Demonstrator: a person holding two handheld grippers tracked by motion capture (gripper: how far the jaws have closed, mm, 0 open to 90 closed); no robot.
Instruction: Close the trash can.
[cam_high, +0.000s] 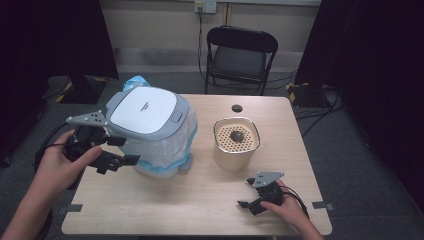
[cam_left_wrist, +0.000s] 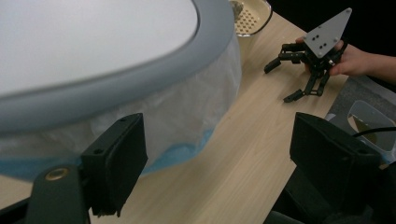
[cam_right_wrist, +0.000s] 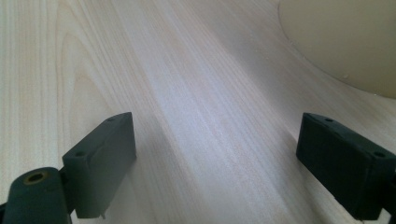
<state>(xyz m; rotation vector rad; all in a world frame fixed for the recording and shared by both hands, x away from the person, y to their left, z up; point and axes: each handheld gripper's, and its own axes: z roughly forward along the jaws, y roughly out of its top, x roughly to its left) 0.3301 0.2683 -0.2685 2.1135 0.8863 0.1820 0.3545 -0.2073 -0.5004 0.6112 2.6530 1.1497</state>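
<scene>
From above, the left gripper (cam_high: 121, 151) hangs with jaws apart at the near-left side of the lidded bin (cam_high: 150, 130), which stands on the table's (cam_high: 200, 210) left half; I'd bring it in level under the grey rim. Its own view has the bag-lined wall (cam_left_wrist: 187, 112) just ahead (nothing pinched). The right gripper (cam_right_wrist: 215, 163) rests low, open over bare wood near the beige container (cam_right_wrist: 345, 42).

two black grippers, left (cam_high: 120, 151) and right (cam_high: 247, 193), each topped by a grey three-cornered plate with small screw holes. blocky black fingers (cam_right_wrist: 100, 161) with screw holes on the side, a brass-coloured pivot at the base. thin black cables trailing behind. bare forearms, no sleeves.
</scene>
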